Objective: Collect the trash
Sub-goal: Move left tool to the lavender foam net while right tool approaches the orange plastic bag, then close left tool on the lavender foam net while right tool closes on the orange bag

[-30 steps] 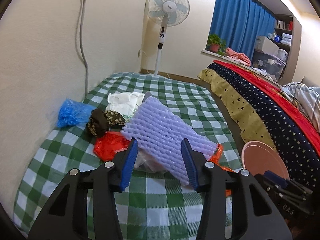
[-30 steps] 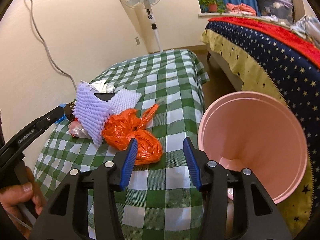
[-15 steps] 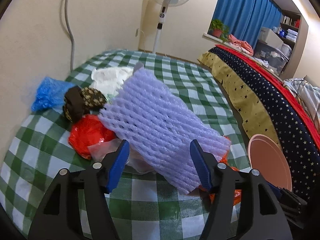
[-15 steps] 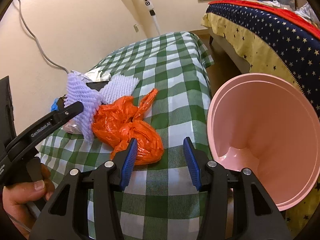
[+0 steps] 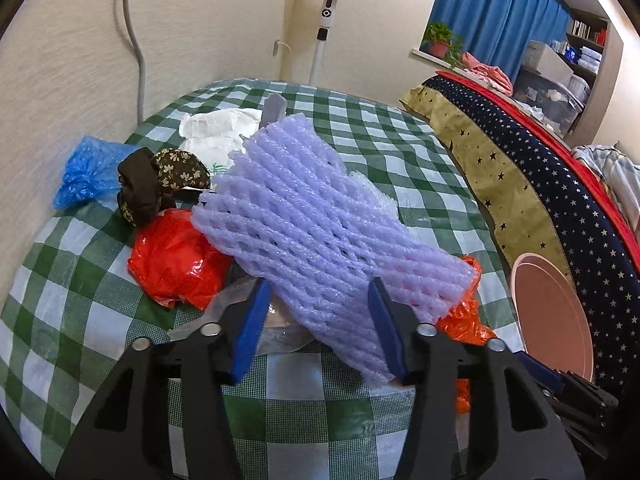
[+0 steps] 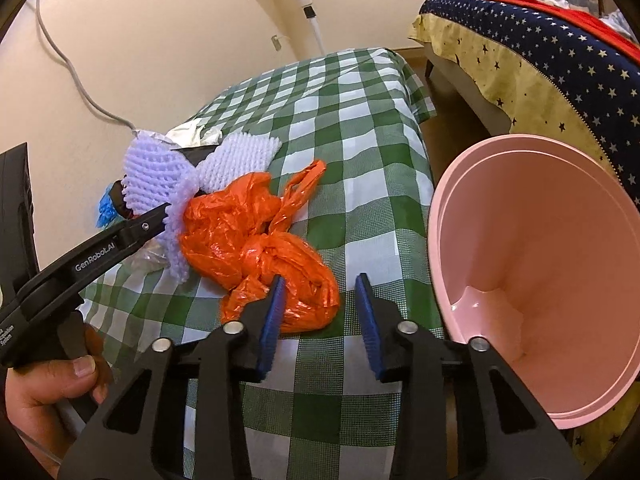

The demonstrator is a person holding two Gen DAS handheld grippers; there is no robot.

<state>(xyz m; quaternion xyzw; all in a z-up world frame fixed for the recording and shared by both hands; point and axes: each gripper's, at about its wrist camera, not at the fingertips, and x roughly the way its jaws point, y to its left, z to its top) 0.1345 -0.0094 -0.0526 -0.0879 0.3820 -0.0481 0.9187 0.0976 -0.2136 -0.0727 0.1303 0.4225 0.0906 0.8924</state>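
Left wrist view: your left claw (image 5: 316, 320), spread wide and empty, straddles the near end of the lilac foam net sleeve (image 5: 320, 224), whose long axis runs diagonally away leftward, resting on the counter's (image 5: 80, 320) trash pile.

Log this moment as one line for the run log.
left gripper: open around purple foam net | right gripper: open, empty, near orange bag | pink bin: empty

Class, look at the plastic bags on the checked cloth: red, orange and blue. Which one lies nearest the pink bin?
The orange plastic bag. It lies on the bin's side of the pile, just ahead of the right gripper; the red bag and blue bag lie towards the wall.
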